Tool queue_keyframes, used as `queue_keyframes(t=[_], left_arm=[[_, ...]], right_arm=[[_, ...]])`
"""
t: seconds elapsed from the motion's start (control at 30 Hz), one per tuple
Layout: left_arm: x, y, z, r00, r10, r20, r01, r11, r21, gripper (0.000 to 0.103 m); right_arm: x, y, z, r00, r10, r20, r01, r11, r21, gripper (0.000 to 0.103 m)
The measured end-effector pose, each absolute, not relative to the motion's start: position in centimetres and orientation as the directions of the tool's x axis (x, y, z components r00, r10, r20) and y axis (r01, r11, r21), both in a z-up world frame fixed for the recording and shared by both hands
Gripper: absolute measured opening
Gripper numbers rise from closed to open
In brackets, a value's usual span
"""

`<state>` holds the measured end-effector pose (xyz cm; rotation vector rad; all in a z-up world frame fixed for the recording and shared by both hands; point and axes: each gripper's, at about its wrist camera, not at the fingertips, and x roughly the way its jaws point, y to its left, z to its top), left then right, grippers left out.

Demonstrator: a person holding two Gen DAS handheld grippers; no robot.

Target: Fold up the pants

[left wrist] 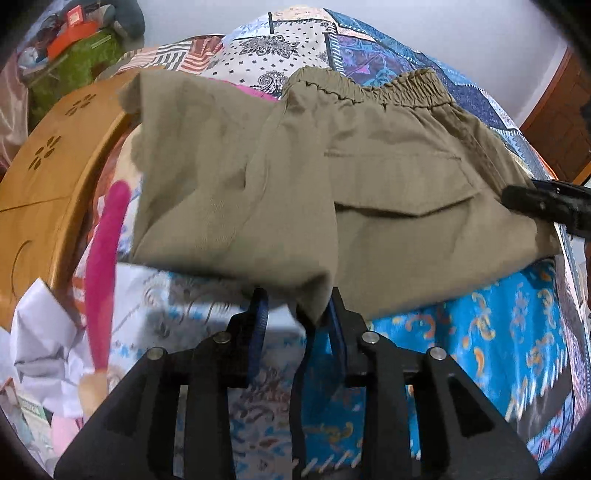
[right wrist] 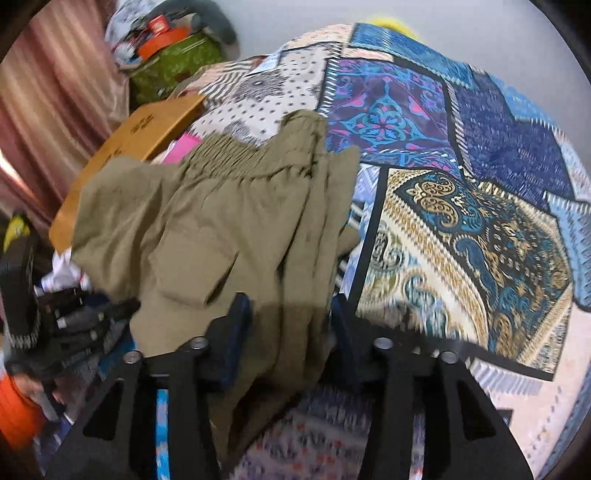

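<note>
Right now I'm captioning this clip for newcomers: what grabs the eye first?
The khaki pants fill the middle of both views, lifted over the bed, waistband at the far edge. Beneath them spreads a loud patchwork quilt in blues and golds. The left gripper pinches the near edge of the pants; the right gripper has a thick fold between its fingers.

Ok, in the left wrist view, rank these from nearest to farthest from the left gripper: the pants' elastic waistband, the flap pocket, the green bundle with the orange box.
1. Flap pocket on the pants, just ahead of the left gripper, slightly right.
2. Elastic waistband, along the pants' far top edge.
3. Green bundle with the orange box, far upper left, beyond the bed.
</note>
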<state>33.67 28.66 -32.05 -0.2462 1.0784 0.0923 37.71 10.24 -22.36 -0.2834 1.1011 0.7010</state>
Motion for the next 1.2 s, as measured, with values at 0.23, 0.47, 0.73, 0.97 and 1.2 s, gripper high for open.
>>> queue_keyframes(t=[0.23,0.47,0.73,0.97,1.2], left_arm=[[31.5,30.1,-26.5,0.564,-0.008,-0.826,-0.186,0.973,-0.136,0.031],[35.8,30.8,-24.1,0.609,-0.026,-0.793,-0.142,0.98,-0.141,0.029],[40.1,34.1,-30.5,0.459,0.109,-0.882,-0.247,0.969,-0.009,0.029],[36.4,35.0,-31.3,0.497,0.033,-0.867,-0.217,0.972,-0.087,0.029],[33.9,36.0,-31.3,0.467,0.028,-0.884,-0.247,0.964,-0.099,0.028]], right_arm=[[34.7,8.0,-20.1,0.35,0.372,-0.86,-0.667,0.743,0.05,0.05],[33.8,10.1,-16.9,0.359,0.501,-0.787,-0.716,0.689,0.112,0.05],[34.7,14.3,-22.7,0.241,0.411,-0.879,-0.753,0.651,0.098,0.049],[34.2,11.6,-22.5,0.224,0.456,-0.861,-0.794,0.598,0.111,0.048],[32.9,10.3,-22.1,0.24,0.441,-0.865,-0.788,0.609,0.092,0.048]])
